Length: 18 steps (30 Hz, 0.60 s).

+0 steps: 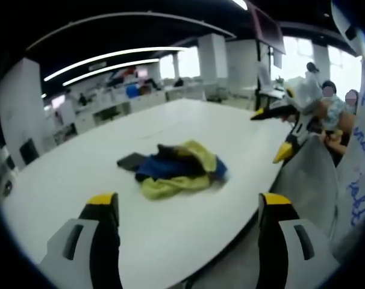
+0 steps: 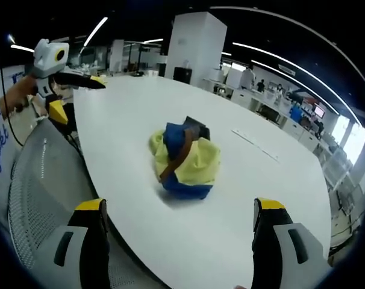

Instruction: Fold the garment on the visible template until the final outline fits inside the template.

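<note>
Left gripper view has your left gripper (image 1: 188, 211) and right gripper (image 2: 179, 217) wide open, empty, garment (image 1: 177, 168) bunched mid-table (image 1: 80, 180); grab one layer blind and you'll likely tangle it.

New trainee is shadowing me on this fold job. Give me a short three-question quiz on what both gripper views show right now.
1. True or false: the garment lies crumpled on the white table.
2. Which colours show on the garment? A yellow, blue; B red, green; C black, white.
3. Fill in: the left gripper and right gripper both have jaws that are ____.

Key: 1 true; 2 A; 3 open, holding nothing.
</note>
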Tool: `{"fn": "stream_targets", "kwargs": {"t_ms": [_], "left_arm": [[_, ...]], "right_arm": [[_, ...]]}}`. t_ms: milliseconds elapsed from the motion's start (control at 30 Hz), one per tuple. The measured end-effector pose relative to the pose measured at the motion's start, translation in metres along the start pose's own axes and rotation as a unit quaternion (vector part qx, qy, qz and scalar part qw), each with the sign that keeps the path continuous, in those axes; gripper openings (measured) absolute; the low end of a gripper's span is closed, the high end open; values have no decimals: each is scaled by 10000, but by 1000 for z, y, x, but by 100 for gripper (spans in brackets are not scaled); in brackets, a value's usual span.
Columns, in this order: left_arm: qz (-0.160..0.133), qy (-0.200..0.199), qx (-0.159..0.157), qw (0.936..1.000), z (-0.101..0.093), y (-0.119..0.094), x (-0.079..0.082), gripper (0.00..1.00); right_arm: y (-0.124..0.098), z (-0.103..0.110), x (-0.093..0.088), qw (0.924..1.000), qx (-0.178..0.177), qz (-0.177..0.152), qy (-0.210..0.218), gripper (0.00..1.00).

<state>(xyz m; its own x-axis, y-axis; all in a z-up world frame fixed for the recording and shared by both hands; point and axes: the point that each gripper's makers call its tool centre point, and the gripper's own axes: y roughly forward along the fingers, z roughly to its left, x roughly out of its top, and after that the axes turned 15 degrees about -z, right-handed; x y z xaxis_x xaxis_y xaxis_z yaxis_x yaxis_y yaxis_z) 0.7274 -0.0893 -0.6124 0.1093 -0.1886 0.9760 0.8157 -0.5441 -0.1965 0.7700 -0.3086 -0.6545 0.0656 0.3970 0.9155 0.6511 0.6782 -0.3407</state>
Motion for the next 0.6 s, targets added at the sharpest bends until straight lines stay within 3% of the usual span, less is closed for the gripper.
{"fn": "stream_targets", "kwargs": {"t_ms": [433,600], "left_arm": [[8,6,105,9999,4,-5,-4,88],[-6,-29,129,9999,5,-6,-5,87]], "right_arm": [[27,9,10,9990,361,-78,-251,94],[38,13,6,9987,446,-95,-248,90]]}}
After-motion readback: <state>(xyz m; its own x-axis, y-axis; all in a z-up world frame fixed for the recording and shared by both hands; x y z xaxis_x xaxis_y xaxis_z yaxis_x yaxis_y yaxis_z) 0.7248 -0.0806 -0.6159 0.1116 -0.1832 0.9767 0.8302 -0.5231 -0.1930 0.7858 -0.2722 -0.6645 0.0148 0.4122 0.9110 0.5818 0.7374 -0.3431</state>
